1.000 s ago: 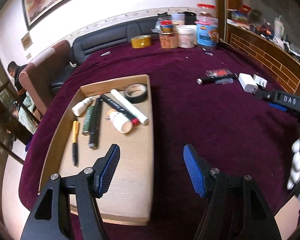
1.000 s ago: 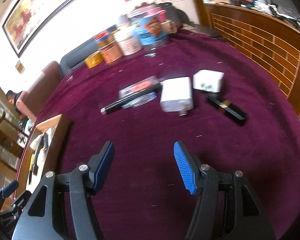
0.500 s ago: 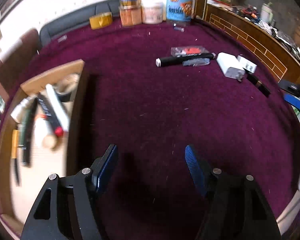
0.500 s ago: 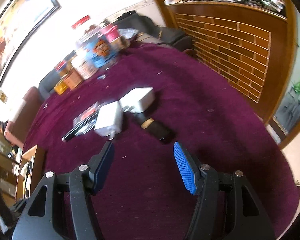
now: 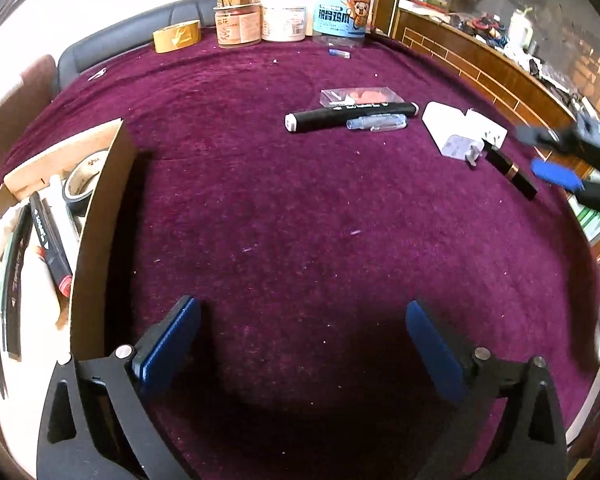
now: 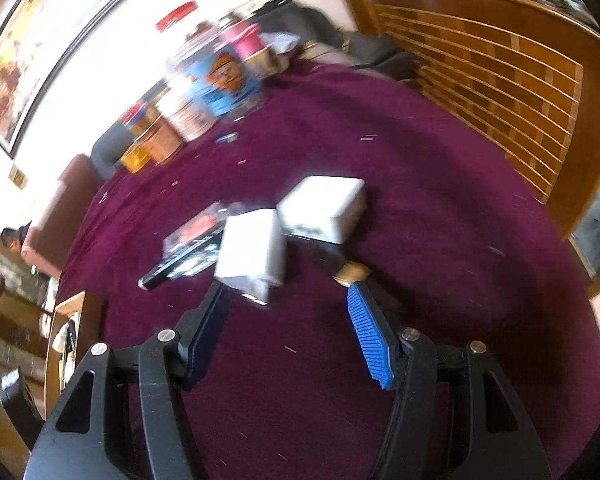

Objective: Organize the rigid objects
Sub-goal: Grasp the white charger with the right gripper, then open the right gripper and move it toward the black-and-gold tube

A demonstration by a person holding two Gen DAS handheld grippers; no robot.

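Both the left gripper [image 5: 300, 340] and right gripper [image 6: 288, 328] have black frames, silver screws, blue ribbed pads.

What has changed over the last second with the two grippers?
The left gripper swung right, off the cardboard tray to bare cloth. The right gripper closed in on the white charger and black tube. Both stay open, holding nothing; no object moved.
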